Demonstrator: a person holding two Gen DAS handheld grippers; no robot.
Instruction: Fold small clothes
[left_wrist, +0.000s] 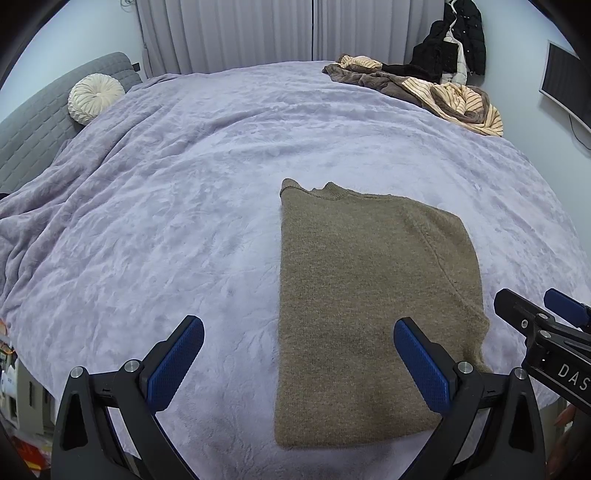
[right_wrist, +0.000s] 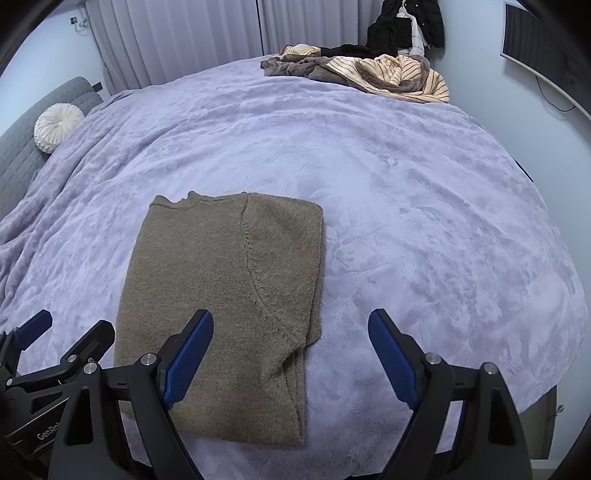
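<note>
A brown knit sweater (left_wrist: 369, 295) lies flat on the lilac bed cover (left_wrist: 184, 221), its sides folded in to a long rectangle, neck at the far end. My left gripper (left_wrist: 299, 328) is open and empty above the sweater's near left edge. In the right wrist view the sweater (right_wrist: 229, 295) lies left of centre. My right gripper (right_wrist: 290, 323) is open and empty above the sweater's near right edge. The right gripper (left_wrist: 532, 314) shows at the left view's right edge, and the left gripper (right_wrist: 74, 325) shows at the right view's lower left.
A pile of brown and striped clothes (left_wrist: 436, 92) lies at the bed's far right corner, with dark coats (left_wrist: 454, 40) hanging behind. A round cream cushion (left_wrist: 95, 97) leans on the grey headboard (left_wrist: 33, 129) at left. Curtains (left_wrist: 240, 33) hang behind. A screen (right_wrist: 546, 51) is on the right wall.
</note>
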